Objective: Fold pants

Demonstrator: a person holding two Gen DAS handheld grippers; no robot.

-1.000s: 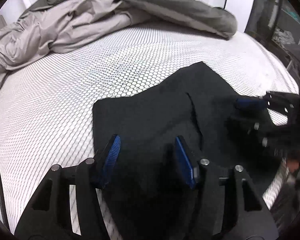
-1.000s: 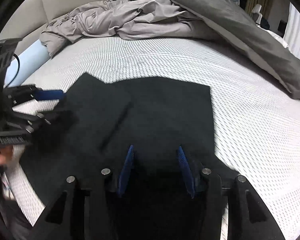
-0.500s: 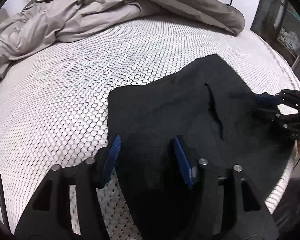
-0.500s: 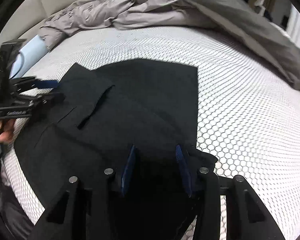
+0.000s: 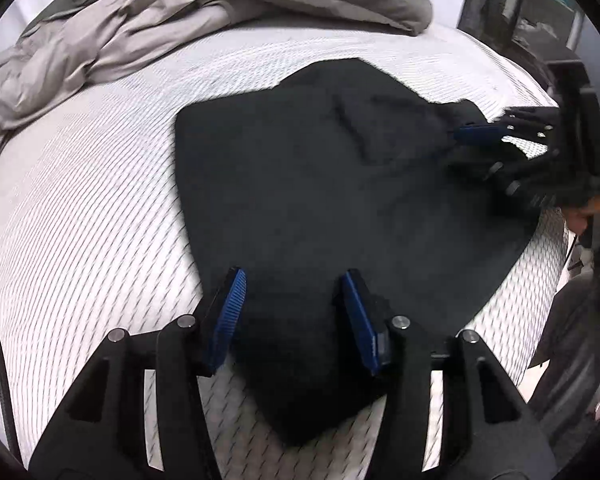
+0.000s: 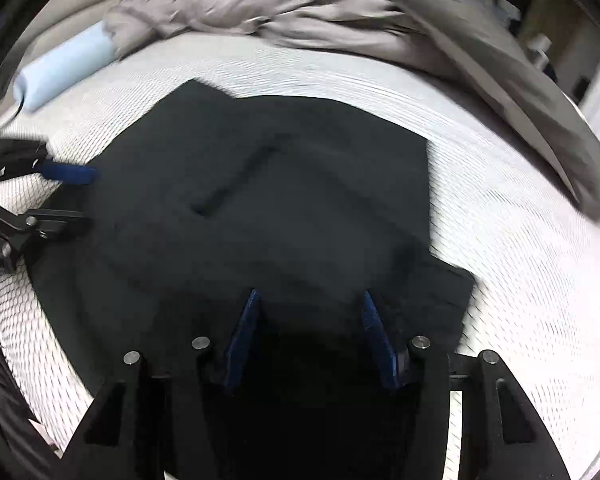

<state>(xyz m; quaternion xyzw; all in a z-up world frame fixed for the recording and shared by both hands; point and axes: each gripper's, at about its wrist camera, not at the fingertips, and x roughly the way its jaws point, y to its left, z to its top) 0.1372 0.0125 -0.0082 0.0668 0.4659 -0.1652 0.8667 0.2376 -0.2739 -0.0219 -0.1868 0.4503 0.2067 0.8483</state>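
Observation:
Black pants (image 5: 320, 184) lie folded on the white honeycomb-patterned mattress (image 5: 80, 208); they also show in the right wrist view (image 6: 284, 208), with a pocket slit on top. My left gripper (image 5: 292, 312) is open, its blue pads straddling the near edge of the cloth. My right gripper (image 6: 310, 332) is open over the other end of the pants. Each gripper shows in the other's view: the right one (image 5: 500, 148) at the far right, the left one (image 6: 52, 196) at the far left, both with jaws apart at the cloth's edge.
A rumpled grey duvet (image 5: 140, 32) lies along the back of the bed, also in the right wrist view (image 6: 340, 12). A light blue roll (image 6: 64, 68) lies at the back left. The bed edge and dark furniture (image 5: 572, 320) are at the right.
Both grippers have drawn back a little and the views are blurred by motion. The pants lie slightly further from the cameras. Both grippers stay open.

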